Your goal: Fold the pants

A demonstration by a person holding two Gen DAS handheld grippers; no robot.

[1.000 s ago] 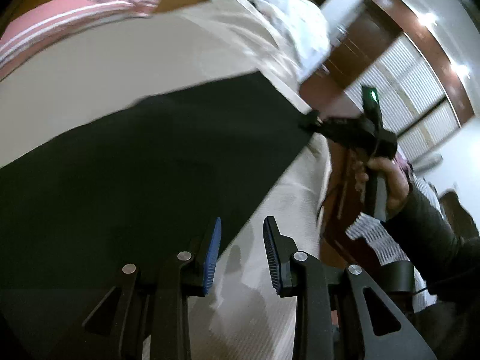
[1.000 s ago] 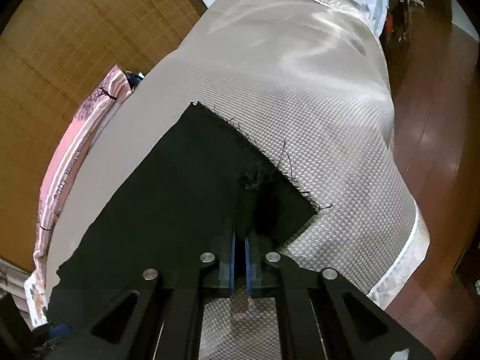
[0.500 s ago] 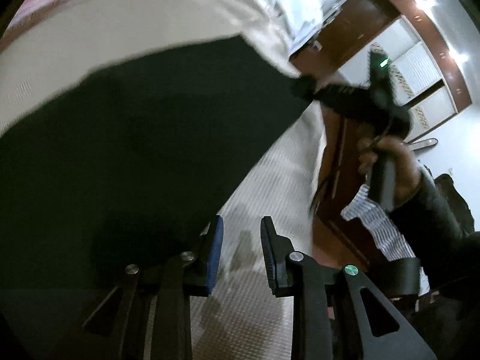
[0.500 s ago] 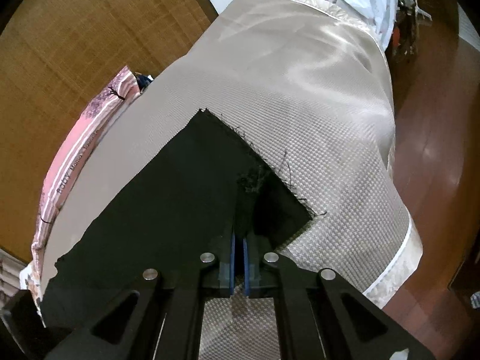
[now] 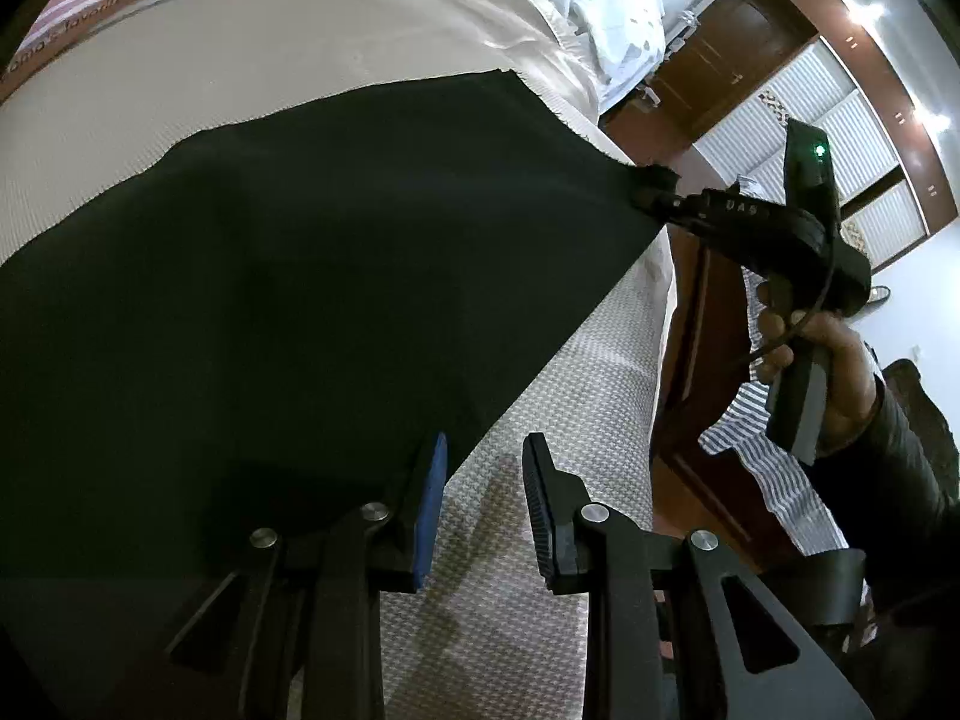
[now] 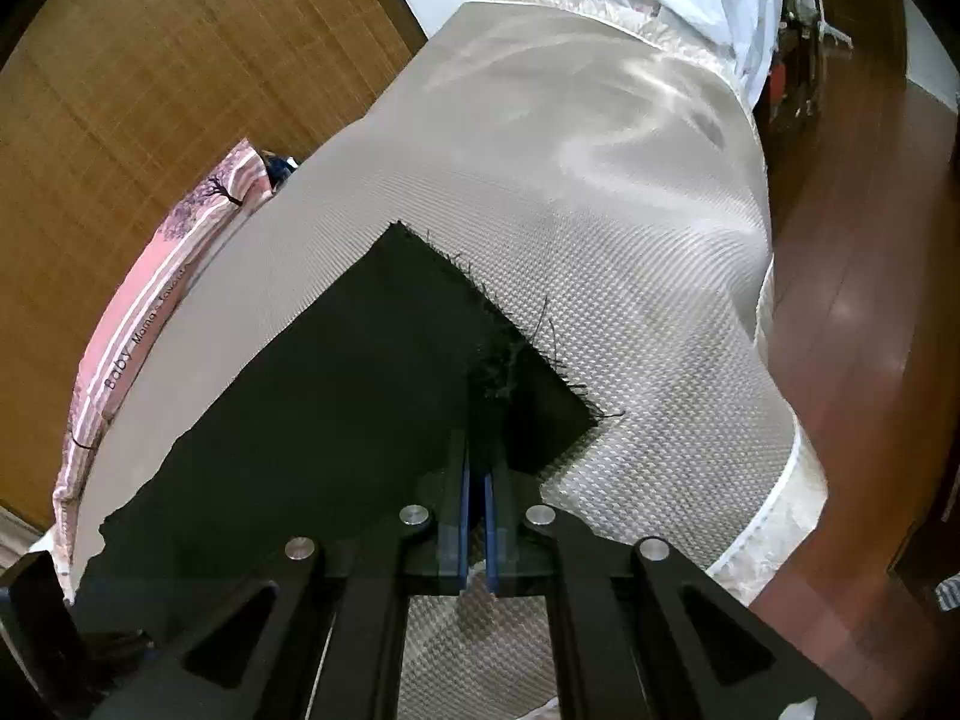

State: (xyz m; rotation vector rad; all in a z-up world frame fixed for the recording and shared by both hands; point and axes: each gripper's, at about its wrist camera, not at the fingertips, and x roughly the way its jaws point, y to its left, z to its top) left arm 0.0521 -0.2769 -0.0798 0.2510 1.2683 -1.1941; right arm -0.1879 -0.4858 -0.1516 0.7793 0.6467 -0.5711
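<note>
The black pants (image 5: 288, 276) lie spread flat on a beige bed cover (image 5: 570, 420); they also show in the right wrist view (image 6: 336, 396), with a frayed hem edge. My left gripper (image 5: 483, 468) is open, its left finger at the near edge of the cloth, its right finger over bare cover. My right gripper (image 6: 474, 480) is shut on the frayed corner of the pants; it shows in the left wrist view (image 5: 651, 183), held by a hand.
A pink striped pillow (image 6: 156, 300) lies along the far side of the bed. A white patterned bundle (image 5: 594, 18) lies at the bed's end. A wooden floor (image 6: 870, 312) runs beside the bed. A wooden wall (image 6: 150, 78) stands behind.
The left gripper has shifted toward the cloth's near edge, staying open. The right gripper stays shut on the corner and the pants look pulled slightly flatter.
</note>
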